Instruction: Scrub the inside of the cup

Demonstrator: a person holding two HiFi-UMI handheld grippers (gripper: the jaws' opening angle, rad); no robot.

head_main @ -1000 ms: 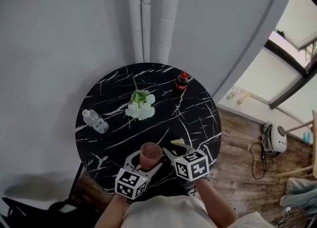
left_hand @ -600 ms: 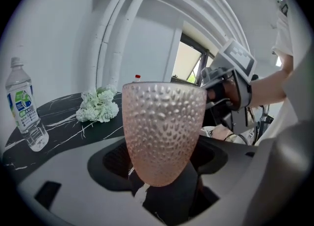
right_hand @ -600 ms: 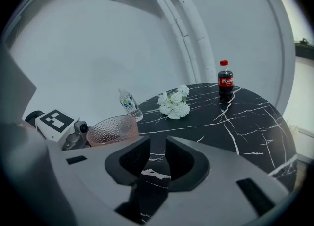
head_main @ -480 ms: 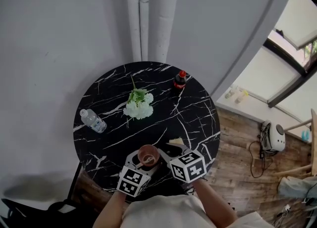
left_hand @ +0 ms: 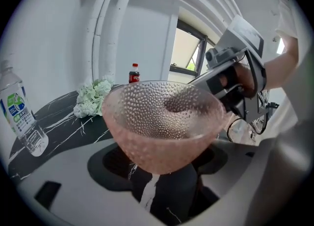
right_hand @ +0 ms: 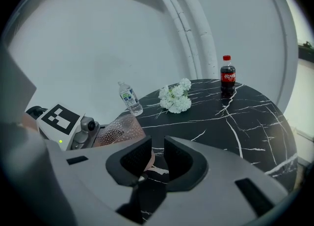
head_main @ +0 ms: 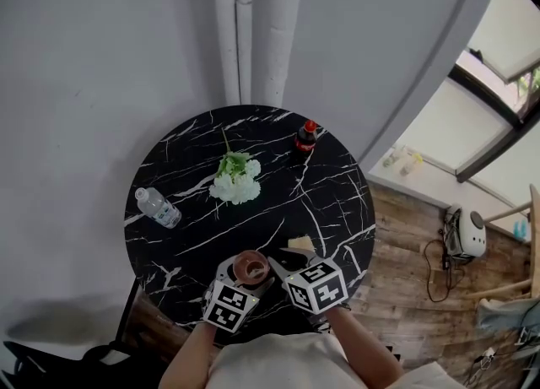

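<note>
The left gripper (left_hand: 159,168) is clamped on the cup (left_hand: 162,122), a pink translucent glass covered in small raised dimples, its narrow base pinched between the two dark pads and its wide mouth tipped up and away from the camera. Seen from the head view, the cup hangs over the near edge of the round black table (head_main: 337,185), whose top is veined with white like marble. The right gripper (right_hand: 157,156) sits just beside the cup on its right, with its jaws a narrow slot apart after just closing in; only the dark tabletop shows through the slot and the pads press on nothing. A small tan piece (head_main: 301,244) lies on the table just beyond its tip. Farther back stand a cola bottle (right_hand: 226,75) with a red cap and a red label bearing white script too small to read, a bunch of white flowers (head_main: 236,183), and a clear water bottle (left_hand: 19,114) with a white, green and blue label whose print cannot be made out. The left gripper's marker cube (right_hand: 61,118) carries a black-and-white square pattern
</note>
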